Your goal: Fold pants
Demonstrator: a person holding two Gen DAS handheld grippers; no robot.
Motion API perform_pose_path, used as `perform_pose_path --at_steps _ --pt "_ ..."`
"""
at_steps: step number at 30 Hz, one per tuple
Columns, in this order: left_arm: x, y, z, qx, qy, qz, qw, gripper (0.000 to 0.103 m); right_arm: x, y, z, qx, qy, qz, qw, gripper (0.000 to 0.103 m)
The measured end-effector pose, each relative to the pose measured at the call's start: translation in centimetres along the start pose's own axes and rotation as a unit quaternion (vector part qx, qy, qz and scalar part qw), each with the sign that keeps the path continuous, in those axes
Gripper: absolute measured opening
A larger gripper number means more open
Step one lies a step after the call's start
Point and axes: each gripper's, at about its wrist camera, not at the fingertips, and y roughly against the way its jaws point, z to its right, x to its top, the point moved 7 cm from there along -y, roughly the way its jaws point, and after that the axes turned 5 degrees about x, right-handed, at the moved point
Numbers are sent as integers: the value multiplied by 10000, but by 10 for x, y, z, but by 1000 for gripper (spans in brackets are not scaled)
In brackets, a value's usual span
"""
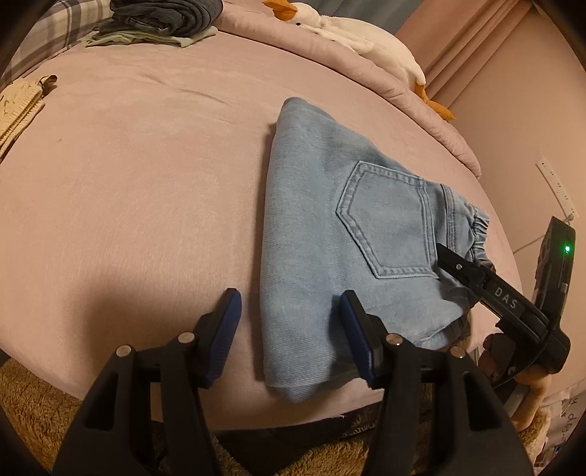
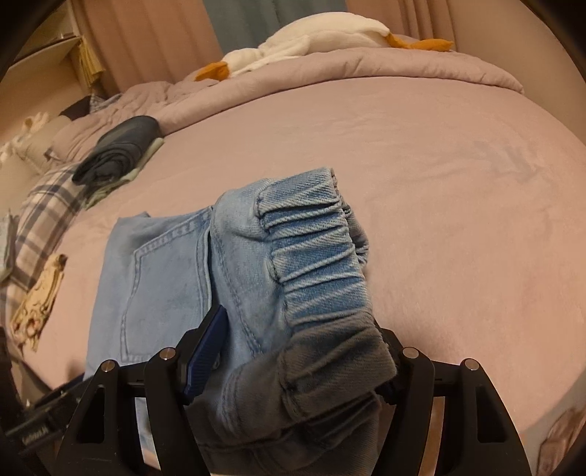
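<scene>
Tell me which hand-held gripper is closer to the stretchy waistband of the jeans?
Right. The right hand-held gripper has the gathered waistband bunched between its fingers. The left hand-held gripper sits open at the opposite, folded side of the jeans, away from the waistband.

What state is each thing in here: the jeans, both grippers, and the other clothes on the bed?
Light blue jeans: folded on the bed, back pocket up, waistband end lifted.
Right gripper: jaws shut on the jeans' elastic waistband.
Left gripper: jaws open, straddling the jeans' near edge, gripping nothing.
Dark clothes pile: folded and stacked.
Plush goose: lying on the duvet.
</scene>
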Motion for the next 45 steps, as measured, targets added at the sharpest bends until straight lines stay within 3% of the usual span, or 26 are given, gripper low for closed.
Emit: perform_pose_path --at_steps 10,16,18,21,28,36,39,45 --pt "2 -2 -2 -98 -162 -16 9998 56 0 0 -1 -24 -12 27 10000 69" --pt "3 -3 -2 -179 -132 -63 9997 56 12 -4 -2 -27 -113 -318 9994 67" --pt "3 -2 -1 -144 -166 -51 9997 56 13 3 -3 -23 -82 -277 9996 51" --pt "4 -2 -1 -112 -196 -48 9997 57 16 20 -5 212 -127 -123 9996 41" --pt "5 -2 0 -39 -277 -95 9996 58 0 7 12 225 -306 -81 9992 43" --pt "5 -2 0 8 -303 -136 9994 58 5 17 6 166 -366 -197 9990 43" --pt "6 -3 3 41 -339 -170 9993 56 13 31 -2 448 -374 -169 9982 36" --pt "6 -3 5 29 -421 -191 9989 50 9 40 0 631 -440 -199 9968 35"
